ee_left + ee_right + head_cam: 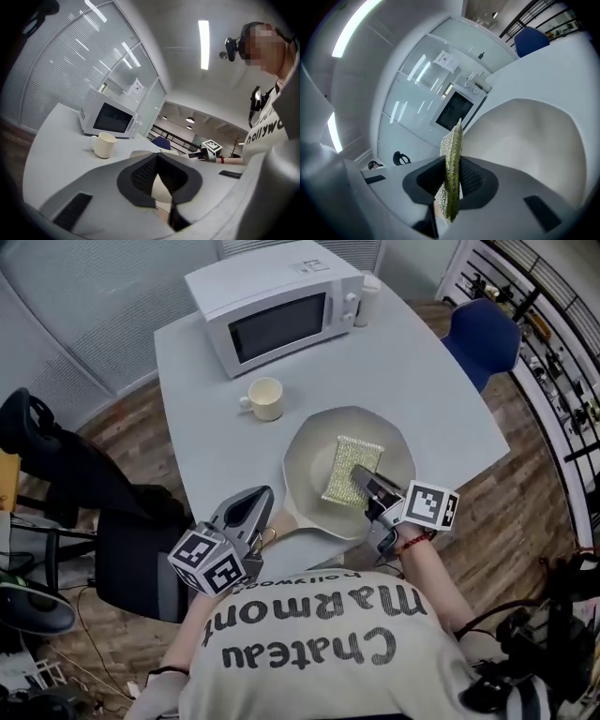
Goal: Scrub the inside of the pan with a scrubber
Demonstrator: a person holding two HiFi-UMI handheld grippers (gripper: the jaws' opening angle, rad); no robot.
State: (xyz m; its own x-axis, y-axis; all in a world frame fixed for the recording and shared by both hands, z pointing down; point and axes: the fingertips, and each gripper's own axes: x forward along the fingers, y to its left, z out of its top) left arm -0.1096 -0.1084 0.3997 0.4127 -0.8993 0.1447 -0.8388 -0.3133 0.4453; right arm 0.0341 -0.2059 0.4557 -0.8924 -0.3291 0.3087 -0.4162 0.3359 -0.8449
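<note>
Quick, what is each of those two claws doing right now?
Left gripper: closed on the pan handle.
Right gripper: closed on the scrubber.

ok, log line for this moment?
left gripper shut on pan handle | right gripper shut on scrubber | scrubber over pan interior

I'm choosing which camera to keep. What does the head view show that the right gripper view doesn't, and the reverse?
Only the head view: the mug, the left tool closed on the handle of the pan, and the broad face of the scrubber inside that pan. Only the right gripper view: the scrubber seen edge-on, pinched between the jaws of the right tool, plus a ceiling light. Both: pan, scrubber, microwave, blue chair, table.
</note>
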